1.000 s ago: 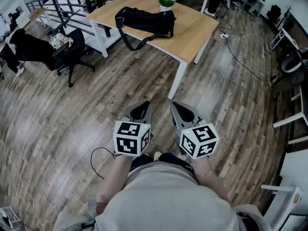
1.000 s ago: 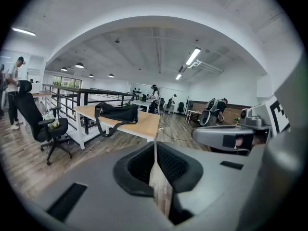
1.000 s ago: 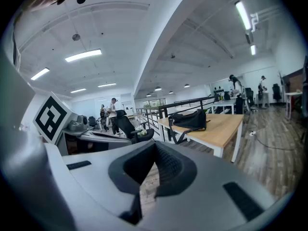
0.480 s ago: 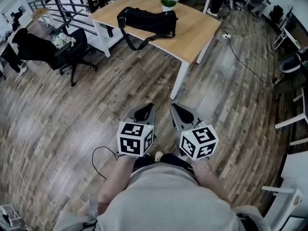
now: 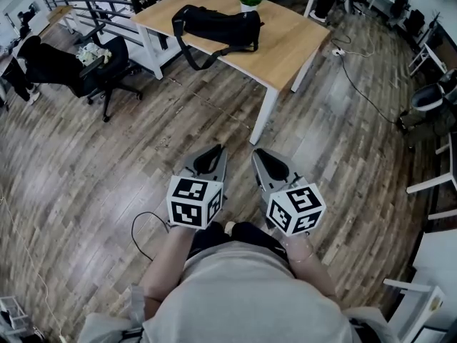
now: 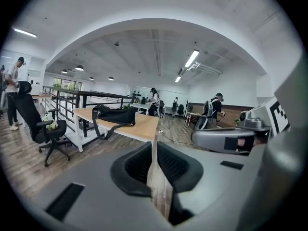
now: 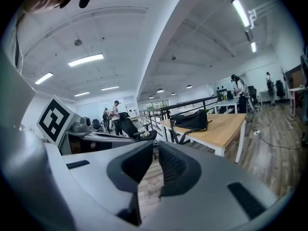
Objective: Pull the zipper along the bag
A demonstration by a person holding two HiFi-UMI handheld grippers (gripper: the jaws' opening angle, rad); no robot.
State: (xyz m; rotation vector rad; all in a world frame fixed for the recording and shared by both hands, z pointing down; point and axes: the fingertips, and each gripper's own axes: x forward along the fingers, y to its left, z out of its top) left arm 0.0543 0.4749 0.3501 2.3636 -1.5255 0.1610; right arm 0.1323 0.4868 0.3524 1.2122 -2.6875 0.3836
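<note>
Ahead, black bag (image 5: 218, 26) on wooden table (image 5: 294, 43), office chair (image 5: 96, 63) left

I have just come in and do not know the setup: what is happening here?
A person stands on the wooden floor, holding the left gripper and the right gripper in front of the body, both shut and empty. The black bag lies on the table ahead, untouched. The zipper pull has not yet begun.

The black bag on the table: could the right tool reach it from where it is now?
Probably not. The bag lies on the table, well across the floor from the right tool, held close to the person's body. Nothing blocks the way; the person would need to walk over.
</note>
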